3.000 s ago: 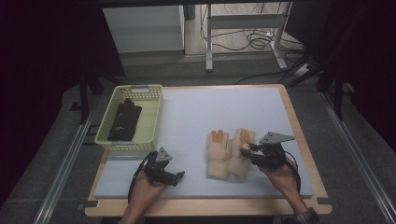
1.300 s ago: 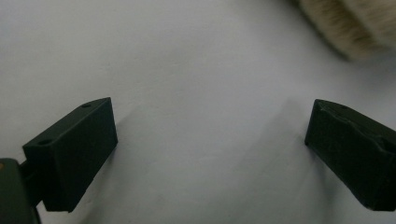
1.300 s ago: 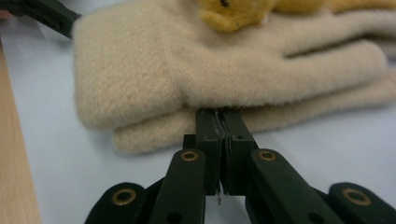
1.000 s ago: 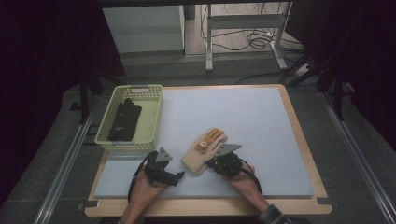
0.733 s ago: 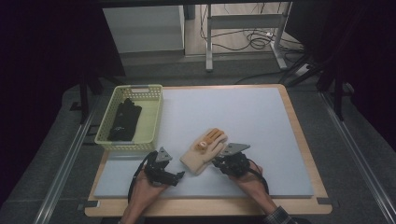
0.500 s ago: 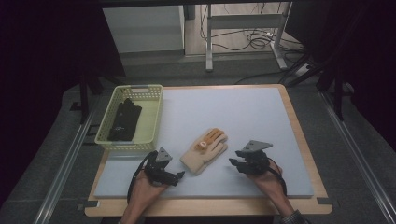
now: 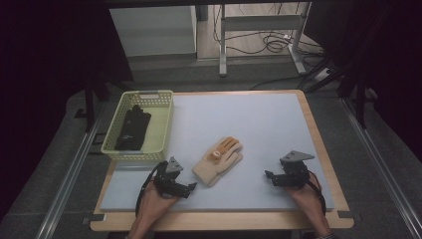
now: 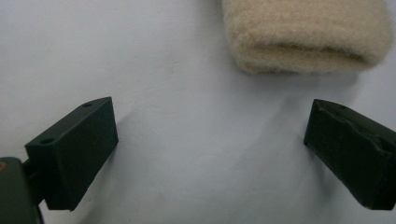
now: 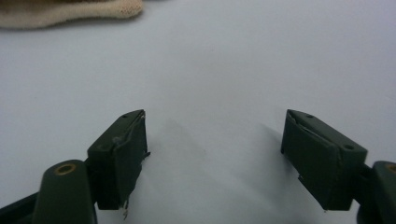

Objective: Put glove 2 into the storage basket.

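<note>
Both grippers released, nothing between either pair of jaws. Your right gripper [image 7: 274,178], lower right of the high view, has just been opening. Your left gripper [image 7: 188,188] sits lower centre-left, just beside the cuff of the cream gloves [image 7: 218,161], which lie stacked mid-frame on the surface [image 7: 268,119].

Bring the left gripper onto the cuff, low and square, catching both layers.

Count: one stacked cream pair, one yellow basket [image 7: 158,133], dark gloves [image 7: 131,128] inside it, number unclear.
</note>
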Available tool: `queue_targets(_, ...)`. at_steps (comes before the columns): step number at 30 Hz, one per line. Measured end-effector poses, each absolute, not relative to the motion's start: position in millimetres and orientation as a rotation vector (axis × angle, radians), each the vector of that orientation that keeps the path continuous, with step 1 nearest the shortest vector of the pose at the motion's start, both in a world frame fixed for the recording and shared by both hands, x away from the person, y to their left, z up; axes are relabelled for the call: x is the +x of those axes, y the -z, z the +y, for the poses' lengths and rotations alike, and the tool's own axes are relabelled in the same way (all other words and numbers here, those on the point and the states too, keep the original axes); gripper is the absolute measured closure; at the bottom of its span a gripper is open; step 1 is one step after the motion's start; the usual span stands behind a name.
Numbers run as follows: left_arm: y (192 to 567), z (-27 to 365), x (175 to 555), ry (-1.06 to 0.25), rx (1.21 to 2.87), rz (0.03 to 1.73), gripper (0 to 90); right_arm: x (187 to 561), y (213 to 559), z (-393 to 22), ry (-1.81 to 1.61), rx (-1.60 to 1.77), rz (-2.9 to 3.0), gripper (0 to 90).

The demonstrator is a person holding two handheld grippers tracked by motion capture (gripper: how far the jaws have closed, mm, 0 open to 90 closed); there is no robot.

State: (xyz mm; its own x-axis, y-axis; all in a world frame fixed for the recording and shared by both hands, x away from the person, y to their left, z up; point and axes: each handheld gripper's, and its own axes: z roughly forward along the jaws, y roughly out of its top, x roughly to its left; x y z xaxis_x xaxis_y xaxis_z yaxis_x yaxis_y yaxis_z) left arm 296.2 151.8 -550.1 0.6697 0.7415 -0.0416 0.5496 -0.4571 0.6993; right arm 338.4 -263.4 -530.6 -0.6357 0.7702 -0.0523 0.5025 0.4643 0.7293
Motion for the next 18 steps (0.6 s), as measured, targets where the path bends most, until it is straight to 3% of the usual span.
queue_targets(9,529,154,293,-0.259,2.152,0.980,1.6,338,531,-264,-0.981,1.080,2.333,20.0)
queue_targets(18,500,114,315,-0.262,2.219,0.923,0.0,338,531,-264,-0.983,1.079,2.332,20.0)
